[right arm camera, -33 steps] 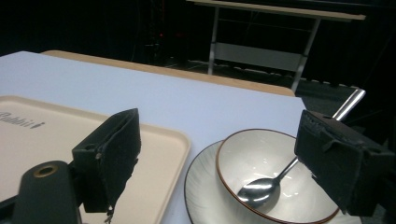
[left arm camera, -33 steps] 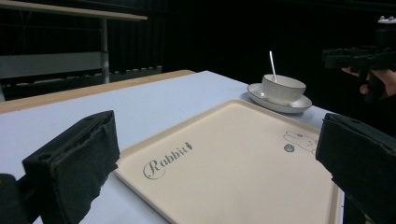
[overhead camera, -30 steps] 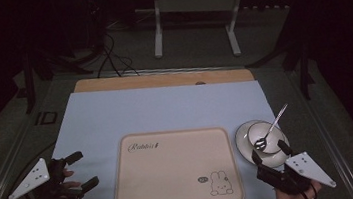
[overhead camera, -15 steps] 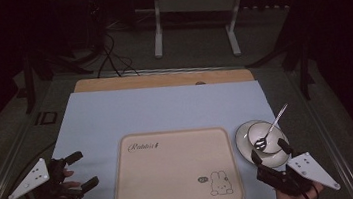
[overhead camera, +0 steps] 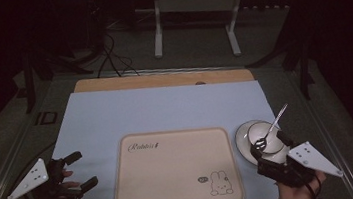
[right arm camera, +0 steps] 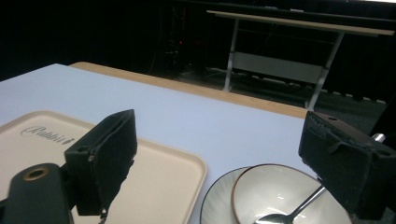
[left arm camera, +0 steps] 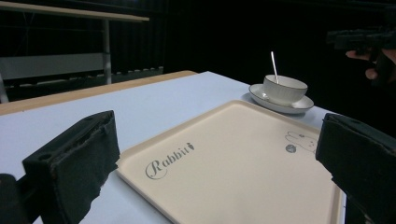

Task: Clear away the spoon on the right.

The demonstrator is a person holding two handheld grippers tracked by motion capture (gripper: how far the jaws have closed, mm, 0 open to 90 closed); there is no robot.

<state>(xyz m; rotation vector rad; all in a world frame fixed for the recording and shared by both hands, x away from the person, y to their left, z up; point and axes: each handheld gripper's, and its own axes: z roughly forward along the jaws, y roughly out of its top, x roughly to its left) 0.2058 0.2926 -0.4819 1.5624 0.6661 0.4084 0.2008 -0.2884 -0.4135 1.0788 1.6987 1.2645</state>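
A cream tray point(overhead camera: 172, 168) printed with "Rabbit" and a small rabbit lies at the table's front middle; it also shows as the tray point(left arm camera: 224, 163) and tray point(right arm camera: 159, 172). Right of it a white cup point(overhead camera: 264, 135) stands on a saucer point(overhead camera: 242, 140) with a spoon point(overhead camera: 276, 120) leaning in it. My right gripper point(overhead camera: 270, 144) is open just in front of the cup, above its near rim; the cup point(right arm camera: 285, 196) lies between its jaws. My left gripper point(overhead camera: 81, 169) rests open on the table left of the tray, nothing between its jaws. The cup point(left arm camera: 284, 88) stands far off.
A pale blue mat point(overhead camera: 165, 111) covers the table, with a wooden strip point(overhead camera: 162, 80) along the far edge. A white-legged bench point(overhead camera: 194, 7) stands on the dark floor beyond. Cables point(overhead camera: 109, 57) lie on the floor at the back left.
The right gripper has edged slightly forward toward the cup. The left gripper has stayed put.
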